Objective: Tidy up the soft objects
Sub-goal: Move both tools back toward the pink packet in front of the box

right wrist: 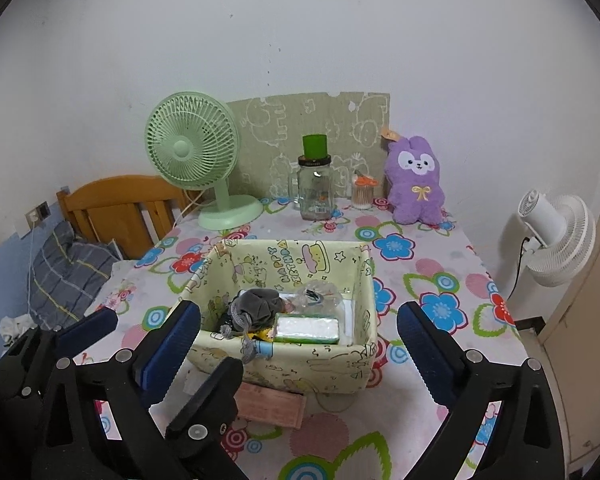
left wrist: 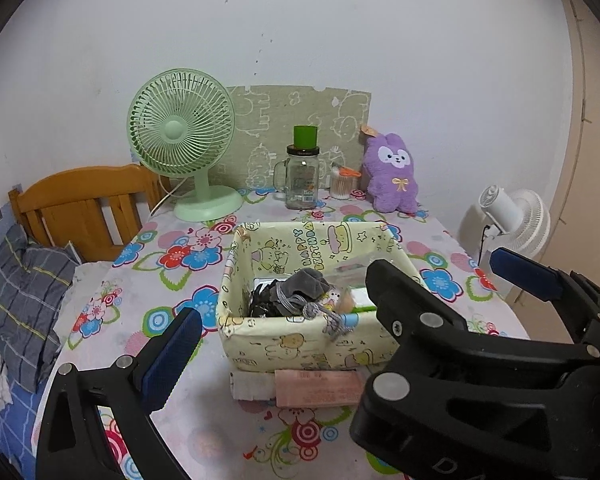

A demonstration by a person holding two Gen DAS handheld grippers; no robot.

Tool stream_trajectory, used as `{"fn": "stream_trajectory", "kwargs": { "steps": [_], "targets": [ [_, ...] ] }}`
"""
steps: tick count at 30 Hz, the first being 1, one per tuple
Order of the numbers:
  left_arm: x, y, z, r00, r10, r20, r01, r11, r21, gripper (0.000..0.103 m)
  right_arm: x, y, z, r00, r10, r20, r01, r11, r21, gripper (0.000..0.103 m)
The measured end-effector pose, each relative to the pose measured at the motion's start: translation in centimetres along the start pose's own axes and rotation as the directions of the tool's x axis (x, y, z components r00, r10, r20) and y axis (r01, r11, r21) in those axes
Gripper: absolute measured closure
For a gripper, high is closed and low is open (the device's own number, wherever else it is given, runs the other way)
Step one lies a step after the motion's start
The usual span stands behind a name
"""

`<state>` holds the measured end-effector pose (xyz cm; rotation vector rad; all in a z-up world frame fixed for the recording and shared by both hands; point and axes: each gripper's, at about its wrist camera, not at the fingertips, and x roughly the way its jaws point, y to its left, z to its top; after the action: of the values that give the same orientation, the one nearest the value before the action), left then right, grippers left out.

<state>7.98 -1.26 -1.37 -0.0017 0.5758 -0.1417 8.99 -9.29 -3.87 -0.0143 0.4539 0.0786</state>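
On the flowered tablecloth (right wrist: 440, 264) sits a pale yellow cartoon-print box (right wrist: 300, 364), open at the top, and both grippers hang just in front of its near wall. Inside the box lies a grey plush pouch (right wrist: 256, 304) with a cord that spills over the near rim, next to a green-edged white packet (right wrist: 306, 328) and some crinkled clear plastic (right wrist: 320, 294); smaller bits beneath them are too jumbled to name. The right gripper (right wrist: 298, 344) stands with its blue-padded jaws spread wide and nothing between them but the view of the box. The left gripper (left wrist: 344, 300) shows one blue pad at the lower left of its own view and another far off to the right, so its jaws also look wide apart and empty, though the right gripper's black body crosses that view and hides part of the gap. A pink slip (left wrist: 318, 392) lies flat on the cloth, tucked against the box's near base. At the far edge of the table a purple plush rabbit (right wrist: 416, 188) sits upright against the wall, well apart from the box, beside a glass jar with a green cap (right wrist: 315, 184) and a green desk fan (right wrist: 192, 152).
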Motion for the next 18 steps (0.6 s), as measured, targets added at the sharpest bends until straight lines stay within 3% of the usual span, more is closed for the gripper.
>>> {"fn": "stream_trajectory", "kwargs": {
  "steps": [18],
  "targets": [
    [-2.0, 0.0, -2.4, 0.999, 0.026, 0.028, -0.026, 1.0, 0.014, 0.0, -2.3, 0.3, -2.6, 0.999, 0.0, 0.039, -0.001, 1.0, 0.019, 0.001]
  ]
}}
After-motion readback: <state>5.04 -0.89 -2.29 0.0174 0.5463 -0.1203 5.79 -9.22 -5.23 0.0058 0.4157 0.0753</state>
